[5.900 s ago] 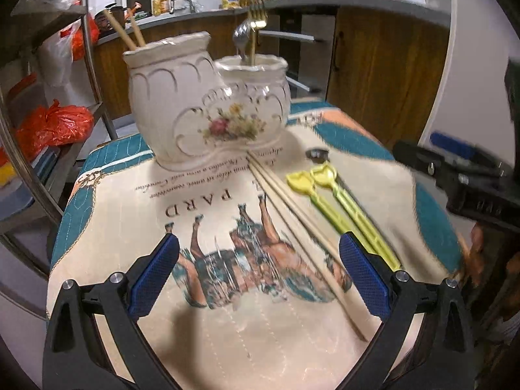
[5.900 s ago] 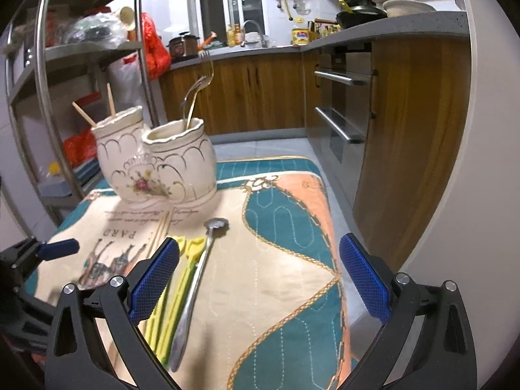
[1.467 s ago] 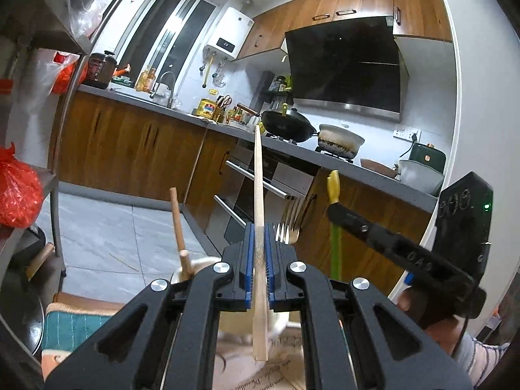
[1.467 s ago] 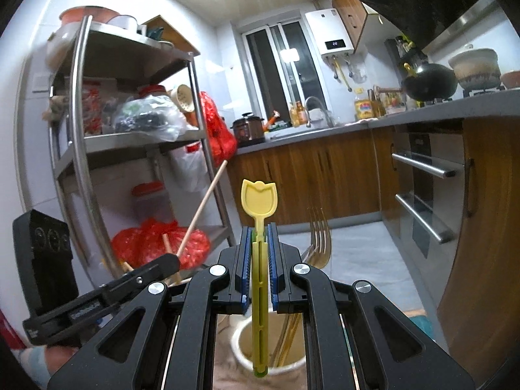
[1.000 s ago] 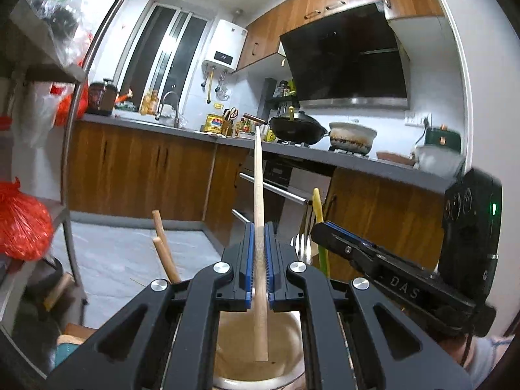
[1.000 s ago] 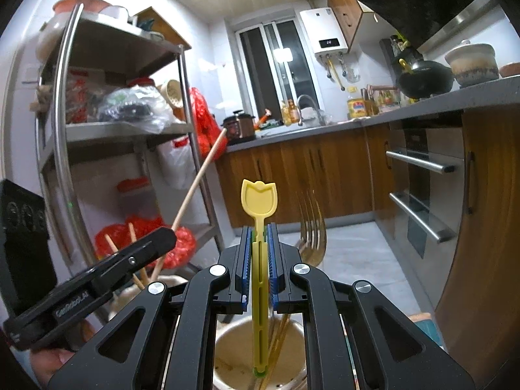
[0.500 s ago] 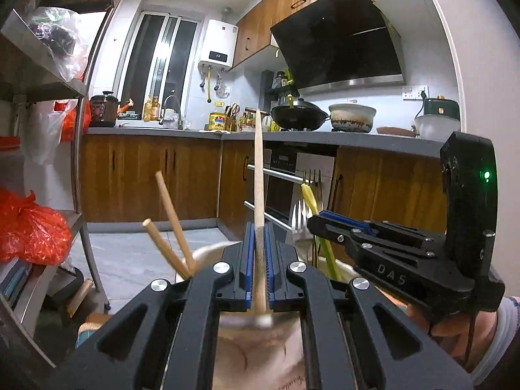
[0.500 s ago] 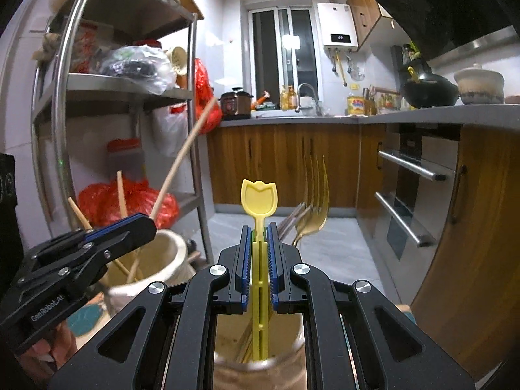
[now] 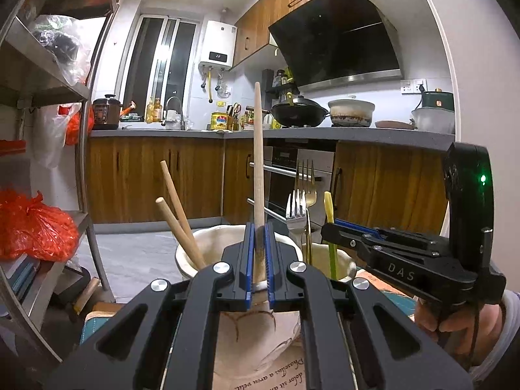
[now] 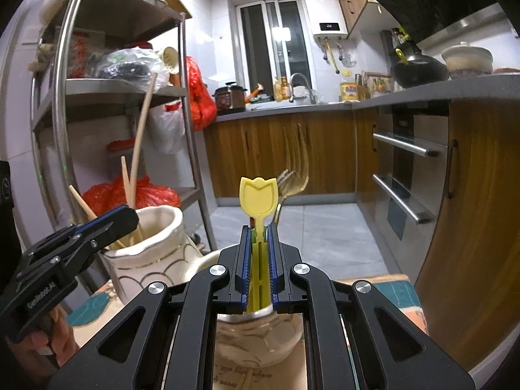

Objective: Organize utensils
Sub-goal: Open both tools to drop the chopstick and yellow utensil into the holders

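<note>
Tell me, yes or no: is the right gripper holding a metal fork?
No, the right gripper is clamped on a yellow plastic utensil with a tulip-shaped top; the forks stand behind it in the holder.

"DAS" in grey on right gripper body. "GenRobot.AI" on left gripper body. Water heater display reads "22".

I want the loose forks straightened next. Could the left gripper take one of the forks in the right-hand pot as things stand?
Probably not yet. The left gripper is shut on a wooden chopstick over the left pot, and the right gripper with its yellow utensil crowds the forks.
</note>
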`<state>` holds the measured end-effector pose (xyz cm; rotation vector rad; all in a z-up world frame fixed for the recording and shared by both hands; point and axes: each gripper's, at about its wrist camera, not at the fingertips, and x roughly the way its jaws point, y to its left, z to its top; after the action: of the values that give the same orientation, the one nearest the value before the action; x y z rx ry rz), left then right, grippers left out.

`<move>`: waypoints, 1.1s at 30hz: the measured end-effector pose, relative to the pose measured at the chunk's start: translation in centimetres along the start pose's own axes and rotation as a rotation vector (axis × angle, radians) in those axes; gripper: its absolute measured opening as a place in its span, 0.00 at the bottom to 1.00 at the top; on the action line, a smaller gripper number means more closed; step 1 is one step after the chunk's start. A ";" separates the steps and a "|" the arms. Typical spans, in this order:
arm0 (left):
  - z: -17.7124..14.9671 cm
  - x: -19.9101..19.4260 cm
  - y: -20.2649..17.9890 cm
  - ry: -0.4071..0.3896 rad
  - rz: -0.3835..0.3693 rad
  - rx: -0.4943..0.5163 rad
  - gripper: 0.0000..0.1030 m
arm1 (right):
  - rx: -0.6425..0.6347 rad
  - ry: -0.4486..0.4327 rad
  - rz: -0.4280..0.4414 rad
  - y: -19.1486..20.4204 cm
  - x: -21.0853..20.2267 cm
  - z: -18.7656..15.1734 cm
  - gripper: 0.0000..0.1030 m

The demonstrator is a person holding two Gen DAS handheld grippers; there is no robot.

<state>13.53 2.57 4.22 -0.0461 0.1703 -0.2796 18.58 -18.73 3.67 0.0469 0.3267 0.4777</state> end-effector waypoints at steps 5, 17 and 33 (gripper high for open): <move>-0.1 -0.2 0.0 0.000 -0.004 -0.007 0.06 | 0.032 0.017 -0.001 -0.5 0.3 -0.3 0.11; 0.1 -0.3 -0.4 -0.006 -0.013 0.006 0.29 | 0.031 0.023 -0.007 -0.7 0.4 -0.4 0.11; 0.3 -0.5 -0.4 -0.030 -0.022 0.005 0.44 | 0.056 -0.072 -0.013 -1.2 -1.0 0.2 0.76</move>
<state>12.98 2.38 4.64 -0.0472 0.1391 -0.3014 18.33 -20.29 4.03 0.1159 0.2692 0.4533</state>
